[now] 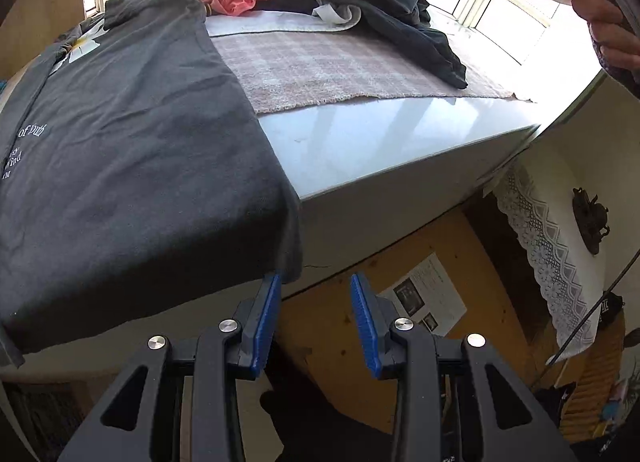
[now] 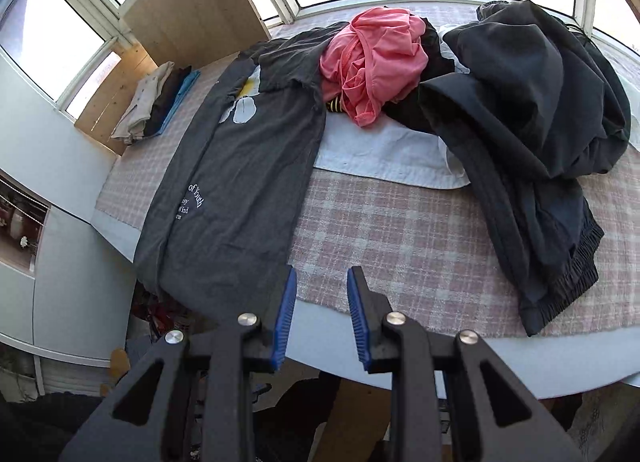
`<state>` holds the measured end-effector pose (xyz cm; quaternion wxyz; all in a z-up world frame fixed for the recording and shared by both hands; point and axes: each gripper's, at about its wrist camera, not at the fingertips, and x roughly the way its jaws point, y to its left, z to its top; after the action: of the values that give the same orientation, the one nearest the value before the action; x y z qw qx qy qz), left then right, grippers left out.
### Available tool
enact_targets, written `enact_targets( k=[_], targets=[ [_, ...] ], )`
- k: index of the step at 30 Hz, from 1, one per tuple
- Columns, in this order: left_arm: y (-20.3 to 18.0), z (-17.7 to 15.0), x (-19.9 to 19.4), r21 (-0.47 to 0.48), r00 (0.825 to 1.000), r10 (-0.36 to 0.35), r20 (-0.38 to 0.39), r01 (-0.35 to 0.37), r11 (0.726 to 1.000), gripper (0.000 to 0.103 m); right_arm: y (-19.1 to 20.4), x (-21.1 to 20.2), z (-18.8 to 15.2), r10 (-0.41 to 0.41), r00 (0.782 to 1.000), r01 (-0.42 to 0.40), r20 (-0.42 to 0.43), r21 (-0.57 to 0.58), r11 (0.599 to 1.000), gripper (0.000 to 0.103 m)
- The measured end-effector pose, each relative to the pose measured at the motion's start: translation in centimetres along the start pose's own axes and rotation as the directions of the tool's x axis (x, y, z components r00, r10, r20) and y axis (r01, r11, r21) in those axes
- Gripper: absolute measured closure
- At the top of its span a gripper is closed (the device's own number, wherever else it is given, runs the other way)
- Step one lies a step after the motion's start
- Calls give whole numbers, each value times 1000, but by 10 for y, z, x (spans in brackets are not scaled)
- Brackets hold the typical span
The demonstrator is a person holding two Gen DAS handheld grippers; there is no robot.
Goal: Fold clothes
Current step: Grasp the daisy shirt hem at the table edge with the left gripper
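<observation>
Checked cloth under grey T-shirt

A white table carries a pink plaid cloth; on it lie a grey shirt, a white garment, dark trousers and a folded stack at the far left corner

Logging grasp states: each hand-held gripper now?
Left hand-held gripper: open, empty, beside the grey T-shirt hem.
Right hand-held gripper: open, empty.
</observation>
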<state>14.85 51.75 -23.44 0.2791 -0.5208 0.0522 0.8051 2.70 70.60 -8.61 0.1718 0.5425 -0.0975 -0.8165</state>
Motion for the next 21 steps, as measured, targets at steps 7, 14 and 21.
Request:
enact_targets(
  k=[7, 14, 21],
  targets=[
    [6, 10, 12, -114, 994, 101, -33, -104, 988, 68, 8, -11, -8, -12, 1000, 12, 23, -30, 999, 77],
    [15, 11, 24, -185, 990, 122, -71, -133, 974, 91, 11, -14, -8, -14, 999, 15, 33, -40, 999, 77],
    [29, 7, 10, -231, 1000, -5, -10, 3, 973, 99, 5, -10, -2, -7, 1000, 8, 28, -15, 1000, 77]
  ],
)
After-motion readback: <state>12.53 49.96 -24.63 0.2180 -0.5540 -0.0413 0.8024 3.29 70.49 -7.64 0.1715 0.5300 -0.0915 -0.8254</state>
